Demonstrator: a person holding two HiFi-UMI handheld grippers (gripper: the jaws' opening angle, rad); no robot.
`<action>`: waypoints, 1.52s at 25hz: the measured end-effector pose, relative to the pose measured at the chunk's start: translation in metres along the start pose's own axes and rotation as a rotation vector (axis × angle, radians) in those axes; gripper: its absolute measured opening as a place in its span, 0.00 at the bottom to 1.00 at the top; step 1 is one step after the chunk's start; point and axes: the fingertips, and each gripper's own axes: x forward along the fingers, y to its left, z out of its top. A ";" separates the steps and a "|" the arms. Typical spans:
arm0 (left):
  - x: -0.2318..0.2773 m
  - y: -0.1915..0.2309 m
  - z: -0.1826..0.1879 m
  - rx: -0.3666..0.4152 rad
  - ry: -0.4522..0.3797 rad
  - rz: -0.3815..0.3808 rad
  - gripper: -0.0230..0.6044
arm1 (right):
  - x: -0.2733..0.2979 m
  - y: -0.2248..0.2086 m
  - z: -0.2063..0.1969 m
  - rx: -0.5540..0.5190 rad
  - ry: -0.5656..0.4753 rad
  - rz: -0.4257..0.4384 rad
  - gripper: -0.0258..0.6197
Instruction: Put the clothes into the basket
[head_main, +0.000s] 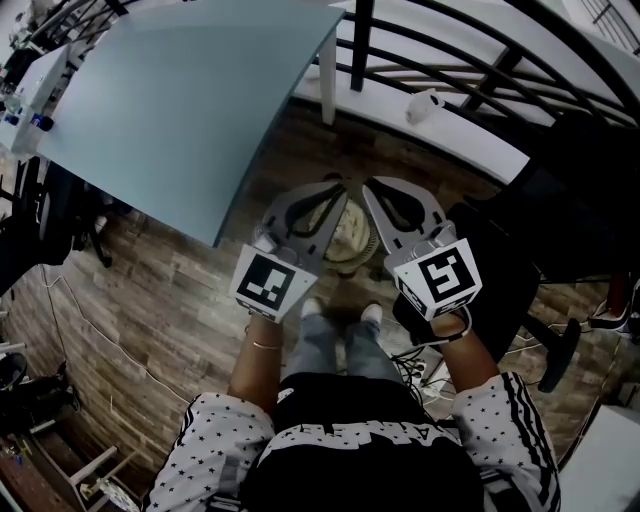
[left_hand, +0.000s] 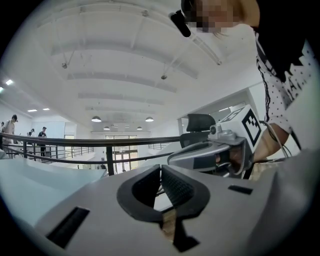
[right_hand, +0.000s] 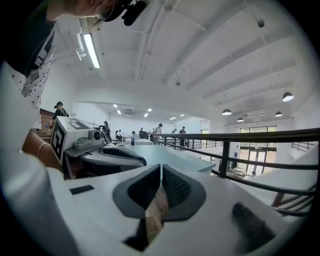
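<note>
Left gripper (left_hand: 161, 169), jaws together, faces a railing (left_hand: 75, 141).

Beside the table (head_main: 190, 110), w/ its smooth, matt pale blue-green top, you stand on a floor (head_main: 150, 290) of worn, grainy wood-look planks. Just off the table's corner, your left gripper (head_main: 335, 188) and right gripper (head_main: 372, 188) have matt grey plastic shells. Their pads (left_hand: 178, 189) are blk, rubber-like, w/ a fine ribbed texture. Each marker cube (head_main: 268, 283) carries flat blk-and-white print. Your sleeves (head_main: 215, 440) are soft star-print cloth and your jeans (head_main: 325, 345) faded denim. Beyond the table, the railing (head_main: 470, 75) is blk painted metal, slightly glossy.
</note>
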 end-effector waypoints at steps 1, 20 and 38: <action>0.000 -0.001 0.002 0.010 0.003 -0.006 0.07 | 0.000 0.001 0.002 -0.005 -0.004 0.006 0.09; -0.010 -0.031 0.053 0.074 -0.065 -0.081 0.06 | -0.038 0.000 0.045 -0.024 -0.063 0.047 0.09; -0.021 -0.069 0.071 0.018 -0.064 -0.145 0.06 | -0.073 0.002 0.056 -0.056 -0.037 0.064 0.09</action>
